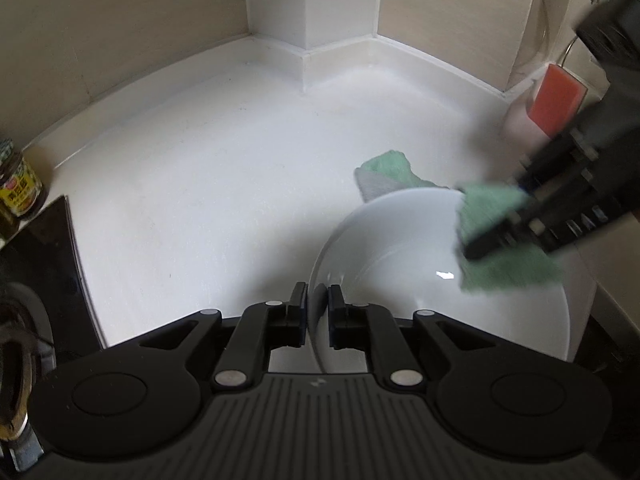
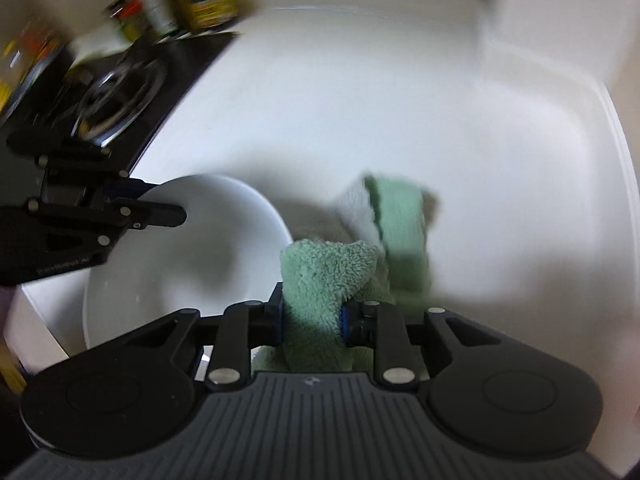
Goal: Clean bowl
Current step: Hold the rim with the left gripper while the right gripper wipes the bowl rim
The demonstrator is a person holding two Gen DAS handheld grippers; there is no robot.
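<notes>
A white bowl point(image 1: 400, 280) point(image 2: 180, 272) sits tilted on the white counter point(image 1: 200, 180). My left gripper point(image 1: 318, 308) point(image 2: 160, 200) straddles its near rim, one finger inside and one outside. A small gap shows beside the rim, so the pads do not press on it. My right gripper point(image 2: 312, 316) point(image 1: 480, 240) is shut on a fluffy green cloth point(image 2: 324, 272) point(image 1: 492, 208), which bulges between its blue pads. The cloth hangs over the bowl's far right rim and into the bowl. A further green-and-grey fold point(image 1: 388, 168) point(image 2: 400, 216) lies on the counter just beyond the bowl.
A black cooktop point(image 1: 48, 280) with a burner point(image 2: 120, 92) borders the counter on the left. Jars point(image 1: 20, 188) point(image 2: 200, 4) stand behind it. An orange sponge point(image 1: 558, 96) rests at the right by the wall. A white boxed wall corner point(image 1: 312, 20) juts out at the back.
</notes>
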